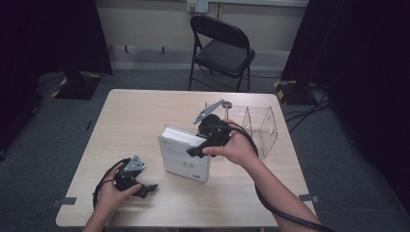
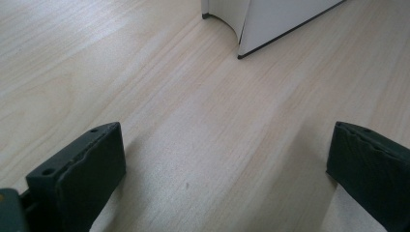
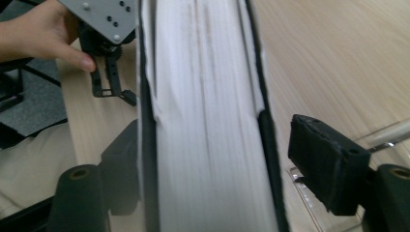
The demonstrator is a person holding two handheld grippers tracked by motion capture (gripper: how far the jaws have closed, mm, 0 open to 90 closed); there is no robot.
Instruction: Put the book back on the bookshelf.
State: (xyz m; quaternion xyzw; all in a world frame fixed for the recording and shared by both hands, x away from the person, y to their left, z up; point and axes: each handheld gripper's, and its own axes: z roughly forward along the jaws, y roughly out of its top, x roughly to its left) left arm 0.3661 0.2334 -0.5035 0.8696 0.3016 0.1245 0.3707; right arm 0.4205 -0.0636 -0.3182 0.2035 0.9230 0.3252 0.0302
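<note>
We observed a white book (image 1: 185, 157) standing upright on its lower edge near the middle of the wooden table (image 1: 145, 116), with its front cover facing the person. The right gripper (image 1: 196, 151) was positioned over the book's top edge. In the right gripper view, the page block (image 3: 208, 121) ran lengthwise between the two black jaws. The left-hand jaw lay against or just beside one cover. The right-hand jaw stood apart from the other cover, with a clear gap visible. We therefore recorded the right jaws as released, straddling the book without clamping it.

The left gripper (image 1: 147, 189) rested low at the near left part of the table, held in the person's left hand (image 1: 112, 192). In the left gripper view, its jaws stood wide apart over bare wood, holding nothing. The lower corner of the book (image 2: 270, 24) appeared well ahead of those jaws.

A clear acrylic stand (image 1: 261, 126) stood just behind and to the right of the book.
</note>
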